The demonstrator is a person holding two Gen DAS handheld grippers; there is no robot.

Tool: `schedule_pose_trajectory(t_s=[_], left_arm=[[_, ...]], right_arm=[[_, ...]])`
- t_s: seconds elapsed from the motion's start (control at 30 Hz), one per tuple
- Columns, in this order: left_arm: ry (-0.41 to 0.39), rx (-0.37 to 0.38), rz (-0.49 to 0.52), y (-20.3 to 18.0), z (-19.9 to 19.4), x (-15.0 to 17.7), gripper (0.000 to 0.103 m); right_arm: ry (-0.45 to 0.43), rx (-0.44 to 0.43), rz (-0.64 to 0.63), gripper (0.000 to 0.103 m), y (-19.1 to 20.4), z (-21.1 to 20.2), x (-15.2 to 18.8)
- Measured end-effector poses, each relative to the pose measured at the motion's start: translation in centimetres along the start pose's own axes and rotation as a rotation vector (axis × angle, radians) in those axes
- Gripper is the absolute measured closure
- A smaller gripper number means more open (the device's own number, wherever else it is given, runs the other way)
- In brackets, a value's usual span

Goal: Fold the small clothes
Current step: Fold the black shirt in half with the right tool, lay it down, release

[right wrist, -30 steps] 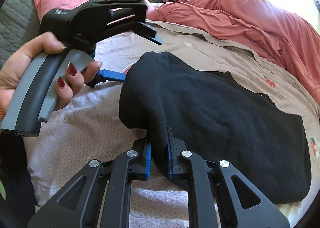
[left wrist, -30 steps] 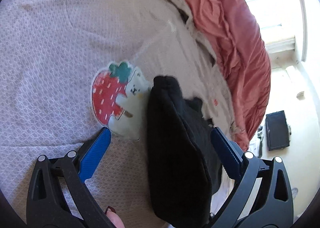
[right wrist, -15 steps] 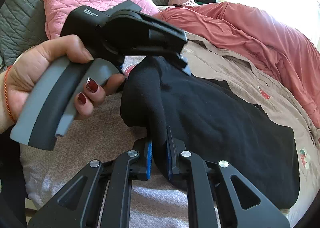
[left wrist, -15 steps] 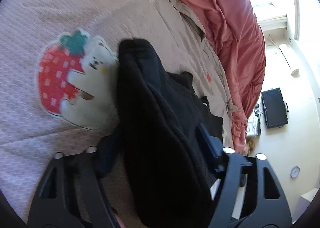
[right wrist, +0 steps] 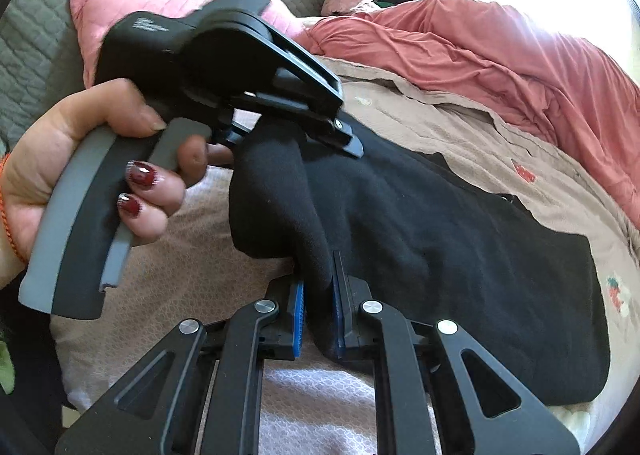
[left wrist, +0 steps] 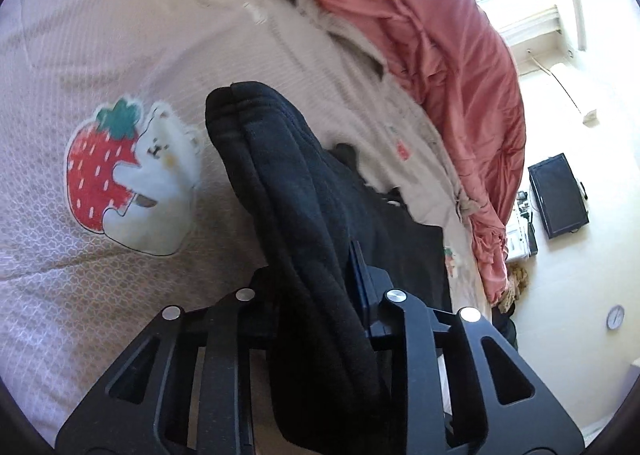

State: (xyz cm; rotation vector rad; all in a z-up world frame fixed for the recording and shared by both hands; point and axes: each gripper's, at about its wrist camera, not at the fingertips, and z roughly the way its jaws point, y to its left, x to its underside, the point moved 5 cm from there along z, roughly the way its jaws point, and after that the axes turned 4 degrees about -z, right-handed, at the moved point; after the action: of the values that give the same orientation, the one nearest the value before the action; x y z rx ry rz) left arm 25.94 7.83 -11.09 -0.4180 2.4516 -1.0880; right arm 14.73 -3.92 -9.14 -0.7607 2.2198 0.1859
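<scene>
Black garment [right wrist: 420,223]: right tool [right wrist: 318,315] clamps its near edge, left tool [left wrist: 316,291] closing on its raised fold above open bedspread [left wrist: 120,35].

One black garment [right wrist: 440,239] — two grippers: left gripper [right wrist: 296,135], right gripper [right wrist: 318,315] — one pink pillow [right wrist: 160,3].

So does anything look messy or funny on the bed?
A bit messy, nothing broken. The pink blanket is crumpled in a heap along the far side of the bed, not spread flat. The black garment is bunched into a thick ridge where both grippers pinch it, the rest lying flat on the strawberry-print cover.
</scene>
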Motion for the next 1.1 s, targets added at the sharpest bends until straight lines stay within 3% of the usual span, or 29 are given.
schedule_pose_trajectory(t_s=[0.13, 0.53, 0.83, 1.1], left_arm=[[-0.034, 0.027, 0.025, -2.6, -0.9, 1.1, 0.087], [-0.032, -0.11, 0.139, -11.4, 2.1, 2.9, 0.089], [0.032, -0.148, 0.238, -19.5, 8.2, 4.7, 0.089], [0.115, -0.231, 0.3, -22.3, 14.6, 7.2, 0.088]], right_arm=[[-0.021, -0.004, 0.044, 0.093, -1.4, -1.6, 0.2], [-0.112, 0.027, 0.228, 0.095, -8.9, -6.9, 1.2], [-0.164, 0.092, 0.41, 0.095, -16.4, -10.9, 3.8], [-0.118, 0.1, 0.616, 0.095, -20.8, -11.2, 8.1]])
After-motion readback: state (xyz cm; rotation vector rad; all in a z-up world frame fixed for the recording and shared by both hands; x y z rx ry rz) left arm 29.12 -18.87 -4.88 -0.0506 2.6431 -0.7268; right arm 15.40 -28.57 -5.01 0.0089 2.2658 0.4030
